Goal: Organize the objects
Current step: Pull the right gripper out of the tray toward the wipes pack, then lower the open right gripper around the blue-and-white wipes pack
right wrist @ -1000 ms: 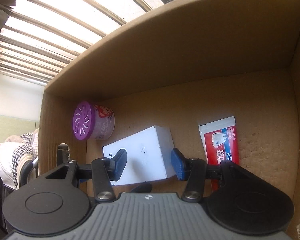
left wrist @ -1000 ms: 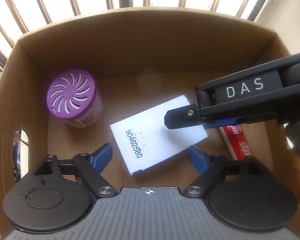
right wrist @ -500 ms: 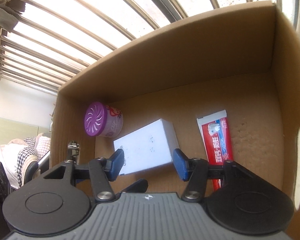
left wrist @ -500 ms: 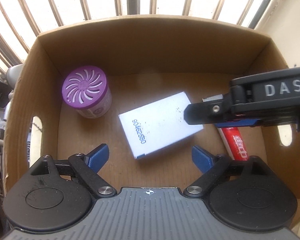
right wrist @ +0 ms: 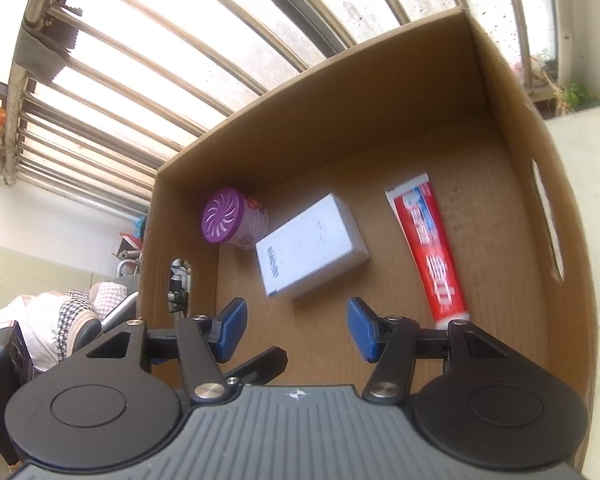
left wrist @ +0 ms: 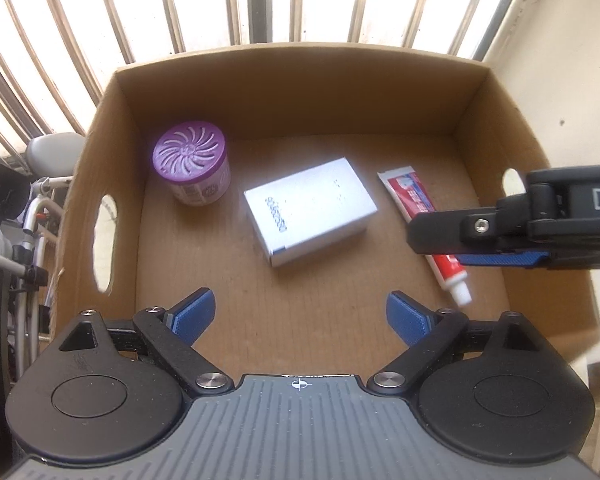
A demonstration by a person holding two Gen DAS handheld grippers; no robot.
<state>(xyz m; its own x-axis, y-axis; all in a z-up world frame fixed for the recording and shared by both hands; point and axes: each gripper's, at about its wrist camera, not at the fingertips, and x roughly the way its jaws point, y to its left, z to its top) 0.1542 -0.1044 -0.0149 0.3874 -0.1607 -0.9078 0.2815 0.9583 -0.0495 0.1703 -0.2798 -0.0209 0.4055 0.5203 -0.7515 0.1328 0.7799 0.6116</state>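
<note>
On the floor of a cardboard box [left wrist: 284,80] [right wrist: 340,120] lie a purple-lidded air freshener tub [left wrist: 190,168] [right wrist: 233,222], a white carton [left wrist: 310,210] [right wrist: 310,246] and a red toothpaste tube [left wrist: 418,216] [right wrist: 430,248]. My left gripper [left wrist: 300,314] hangs above the box's near side, its jaws opening wide with nothing between them. My right gripper [right wrist: 296,328] is also over the near side, open and holding nothing. In the left wrist view the right gripper [left wrist: 472,236] reaches in from the right, over the toothpaste.
Metal window bars [left wrist: 260,4] [right wrist: 140,80] stand behind the box. A wheelchair-like metal frame [left wrist: 28,208] sits left of the box, and checked cloth [right wrist: 80,308] lies at the lower left. A pale wall [left wrist: 564,80] rises on the right.
Both grippers have lifted and drawn back from the box floor, so the whole box now shows. The left jaws have spread wider. The right gripper has slid off the white carton to the right.
</note>
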